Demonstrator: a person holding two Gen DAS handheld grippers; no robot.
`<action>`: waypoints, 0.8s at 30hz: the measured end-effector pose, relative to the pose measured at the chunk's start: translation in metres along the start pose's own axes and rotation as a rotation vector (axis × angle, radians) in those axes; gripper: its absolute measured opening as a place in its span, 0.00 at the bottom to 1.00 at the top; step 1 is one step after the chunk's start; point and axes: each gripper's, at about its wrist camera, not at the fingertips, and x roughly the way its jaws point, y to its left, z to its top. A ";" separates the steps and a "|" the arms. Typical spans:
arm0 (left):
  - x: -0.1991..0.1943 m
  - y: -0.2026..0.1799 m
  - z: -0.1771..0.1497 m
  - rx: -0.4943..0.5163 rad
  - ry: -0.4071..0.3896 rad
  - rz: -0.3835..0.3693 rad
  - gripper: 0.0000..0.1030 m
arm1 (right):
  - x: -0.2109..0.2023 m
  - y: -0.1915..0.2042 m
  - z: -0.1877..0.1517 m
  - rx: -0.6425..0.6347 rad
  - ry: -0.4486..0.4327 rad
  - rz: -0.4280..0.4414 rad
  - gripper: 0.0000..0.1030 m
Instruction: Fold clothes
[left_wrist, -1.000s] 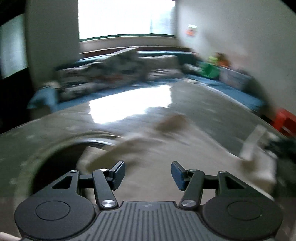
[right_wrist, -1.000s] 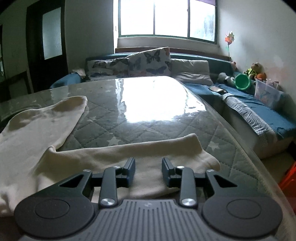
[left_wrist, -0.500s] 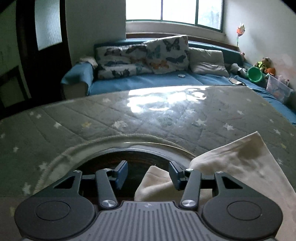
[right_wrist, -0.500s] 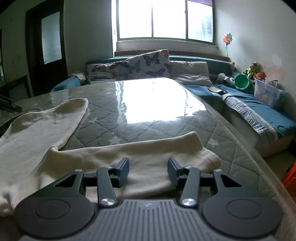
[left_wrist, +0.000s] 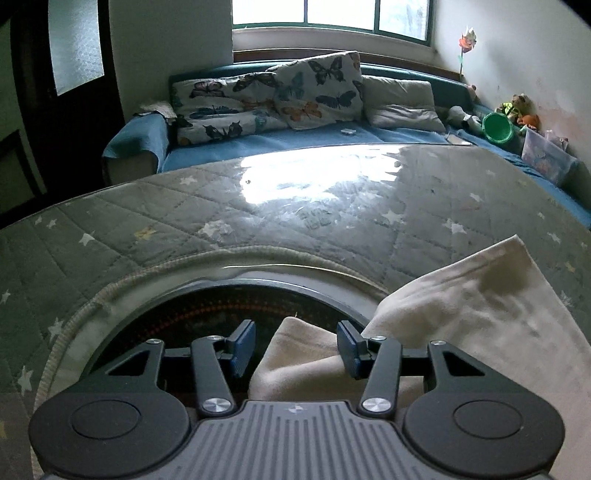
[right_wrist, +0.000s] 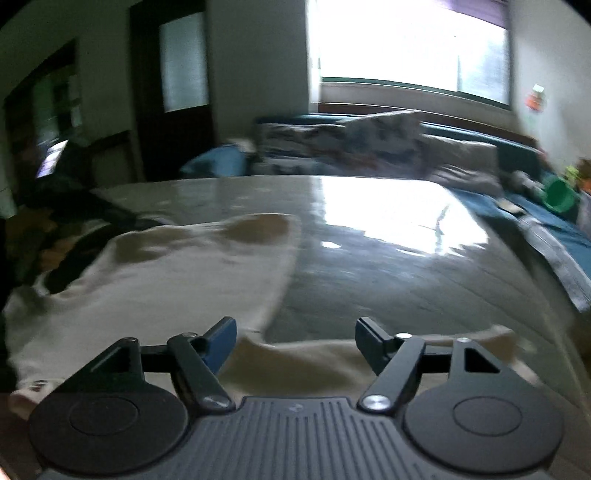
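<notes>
Cream clothes (left_wrist: 476, 314) lie on the bench (left_wrist: 258, 218), a table with a grey star cover, on its near right side. One fold hangs over the near edge, between the blue pads of the left hand-held gripper (left_wrist: 295, 345). Its jaws have just been closing but do not press the cloth. The right hand-held gripper (right_wrist: 295, 341) has just been opening; its jaws stand wide over the cloth, gripping nothing.

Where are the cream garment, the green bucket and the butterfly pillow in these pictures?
cream garment (left_wrist: 480, 325): left wrist view, on the flat part lying on the table.
green bucket (left_wrist: 498, 127): left wrist view, on its open rim.
butterfly pillow (left_wrist: 317, 88): left wrist view, on the middle of its printed face.
</notes>
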 end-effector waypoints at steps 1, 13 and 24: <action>0.001 0.000 -0.001 -0.001 0.004 -0.003 0.45 | 0.003 0.009 0.002 -0.018 -0.001 0.023 0.74; 0.000 -0.005 -0.007 0.074 -0.048 -0.014 0.17 | 0.041 0.065 0.001 -0.126 0.046 0.149 0.76; -0.007 0.013 -0.007 -0.040 -0.167 0.046 0.10 | 0.042 0.066 -0.013 -0.150 0.070 0.146 0.81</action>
